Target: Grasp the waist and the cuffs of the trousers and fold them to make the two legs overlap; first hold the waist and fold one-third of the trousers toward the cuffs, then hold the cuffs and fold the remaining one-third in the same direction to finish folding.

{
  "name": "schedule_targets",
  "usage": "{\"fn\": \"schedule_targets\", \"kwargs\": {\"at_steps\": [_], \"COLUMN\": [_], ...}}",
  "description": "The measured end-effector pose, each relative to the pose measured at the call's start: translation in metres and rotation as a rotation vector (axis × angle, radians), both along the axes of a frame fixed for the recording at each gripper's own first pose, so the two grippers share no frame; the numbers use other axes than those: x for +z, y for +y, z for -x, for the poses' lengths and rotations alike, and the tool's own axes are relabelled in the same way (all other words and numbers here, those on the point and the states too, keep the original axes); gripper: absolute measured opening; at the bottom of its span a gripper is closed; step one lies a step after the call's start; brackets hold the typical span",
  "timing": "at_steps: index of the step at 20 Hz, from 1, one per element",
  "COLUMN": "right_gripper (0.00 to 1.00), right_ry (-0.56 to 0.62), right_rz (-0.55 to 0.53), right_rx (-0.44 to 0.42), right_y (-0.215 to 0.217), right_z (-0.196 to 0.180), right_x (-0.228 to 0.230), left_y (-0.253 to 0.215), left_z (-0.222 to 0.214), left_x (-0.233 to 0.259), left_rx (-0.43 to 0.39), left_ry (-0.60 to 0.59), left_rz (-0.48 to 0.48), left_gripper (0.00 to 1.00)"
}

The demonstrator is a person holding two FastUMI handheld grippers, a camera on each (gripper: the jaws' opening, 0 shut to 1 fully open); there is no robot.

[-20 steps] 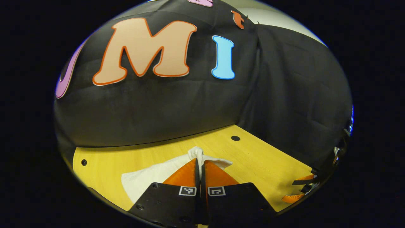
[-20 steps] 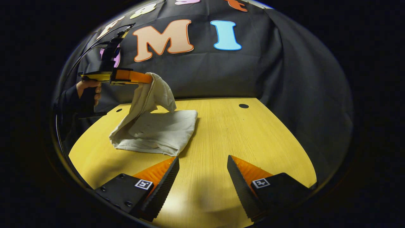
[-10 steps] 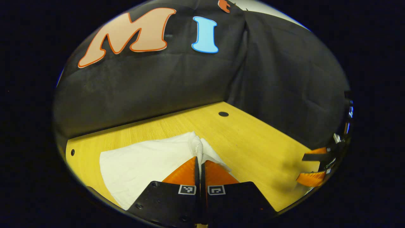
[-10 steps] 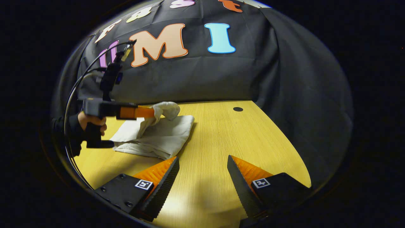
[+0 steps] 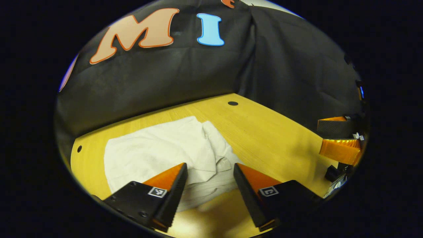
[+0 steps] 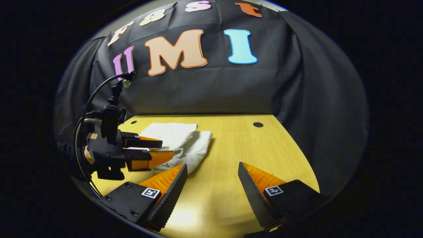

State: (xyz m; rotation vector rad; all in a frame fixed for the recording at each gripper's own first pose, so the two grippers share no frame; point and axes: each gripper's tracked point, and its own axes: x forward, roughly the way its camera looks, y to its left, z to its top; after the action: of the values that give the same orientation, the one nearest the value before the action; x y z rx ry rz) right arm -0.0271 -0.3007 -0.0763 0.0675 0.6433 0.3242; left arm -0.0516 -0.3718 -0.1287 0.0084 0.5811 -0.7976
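Left gripper jaws spread, nothing between fingers. Trousers folded flat on table, just ahead of tips. Right gripper jaws apart, empty; trousers left of them.

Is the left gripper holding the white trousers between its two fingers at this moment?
No, in the left gripper view the left gripper stands open, its fingers apart, and the folded trousers lie flat on the table.
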Motion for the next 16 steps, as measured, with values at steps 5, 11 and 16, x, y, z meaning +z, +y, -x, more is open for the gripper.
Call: {"fn": "schedule_targets", "kwargs": {"at_steps": [5, 11, 16], "right_gripper": [0.99, 0.99, 0.97], "right_ry": [-0.125, -0.296, -0.415], "right_rz": [-0.021, -0.101, -0.132], "right_rx": [-0.005, -0.093, -0.119], "right_y": [0.042, 0.099, 0.119], "right_z": [-0.025, -0.035, -0.03], "right_x": [0.06, 0.141, 0.192], "left_y": [0.1, 0.246, 0.299], "left_z": [-0.014, -0.035, -0.032], "left_x": [0.061, 0.124, 0.158], "left_rx": [0.188, 0.399, 0.481], "left_ry": [-0.106, -0.283, -0.345], "left_rz": [0.053, 0.031, 0.04], "left_gripper": [0.9, 0.93, 0.93]}}
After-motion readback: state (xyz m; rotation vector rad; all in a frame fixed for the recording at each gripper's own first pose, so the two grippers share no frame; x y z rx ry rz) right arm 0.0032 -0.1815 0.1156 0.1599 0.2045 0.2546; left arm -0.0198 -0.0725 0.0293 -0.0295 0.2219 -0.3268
